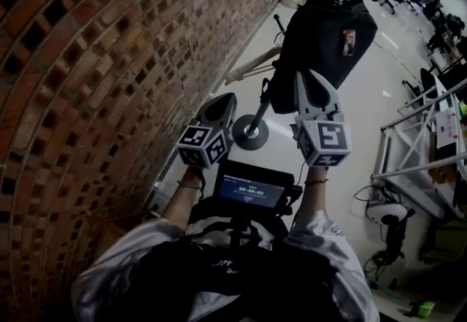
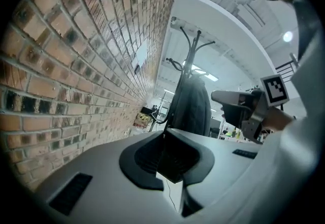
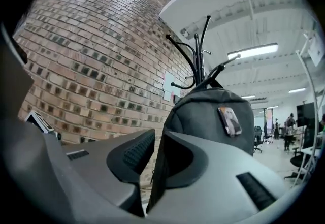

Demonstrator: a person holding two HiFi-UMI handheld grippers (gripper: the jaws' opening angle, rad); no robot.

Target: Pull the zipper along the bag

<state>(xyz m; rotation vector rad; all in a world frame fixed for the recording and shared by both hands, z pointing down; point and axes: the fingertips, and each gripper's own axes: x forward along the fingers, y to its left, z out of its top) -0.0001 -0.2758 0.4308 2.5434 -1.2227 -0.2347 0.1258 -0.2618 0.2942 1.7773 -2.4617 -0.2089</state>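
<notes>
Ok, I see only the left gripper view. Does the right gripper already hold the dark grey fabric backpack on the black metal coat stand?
Observer: No, the right gripper has its fingers apart and empty; the dark grey fabric backpack hangs beyond them.
Operator: Which side faces it?
Observer: The side with a small rectangular picture patch.
Operator: Where does the stand end?
Observer: The black metal coat stand ends in a round base on the pale floor.

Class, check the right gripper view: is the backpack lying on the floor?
No, the backpack hangs from the coat stand beside the brick wall.
</notes>
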